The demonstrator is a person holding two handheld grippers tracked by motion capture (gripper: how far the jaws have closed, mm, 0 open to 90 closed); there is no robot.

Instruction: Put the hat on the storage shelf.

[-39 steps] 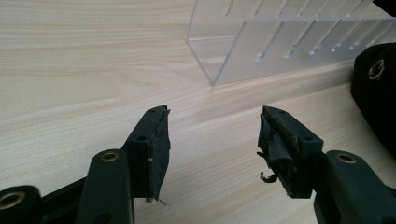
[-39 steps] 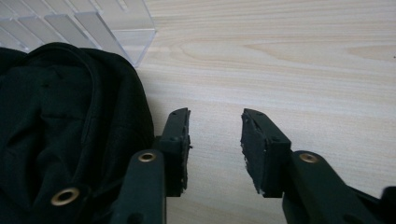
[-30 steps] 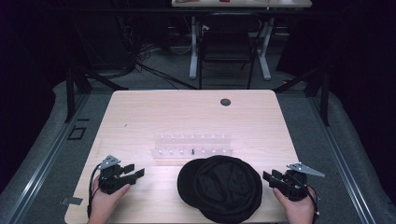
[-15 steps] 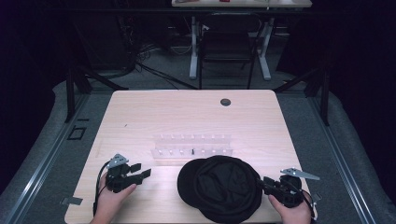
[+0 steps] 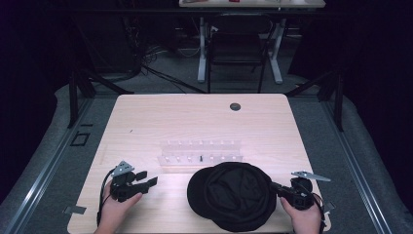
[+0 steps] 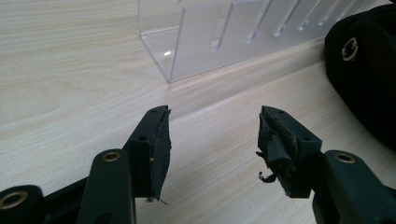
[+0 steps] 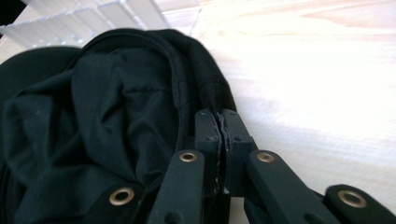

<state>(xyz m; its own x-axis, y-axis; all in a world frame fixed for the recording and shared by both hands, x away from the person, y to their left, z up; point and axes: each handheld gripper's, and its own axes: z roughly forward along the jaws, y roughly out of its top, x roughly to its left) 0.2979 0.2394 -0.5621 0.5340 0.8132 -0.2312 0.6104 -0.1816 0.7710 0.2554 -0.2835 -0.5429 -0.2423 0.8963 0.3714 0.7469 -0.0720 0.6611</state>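
The right gripper [image 5: 275,186] has just been closing, and in the right gripper view its fingers [image 7: 208,135] now pinch together at the rim of the black cap [image 5: 236,195], though whether fabric is caught between the pads is hard to tell. The cap lies upside down near the front edge of the desk [image 5: 195,122], just in front of the clear plastic rack [image 5: 199,152]. Over on the left, the left gripper [image 5: 146,178] rests on the desk well apart from the cap, fingers [image 6: 154,140] spread wide with bare wood between them.
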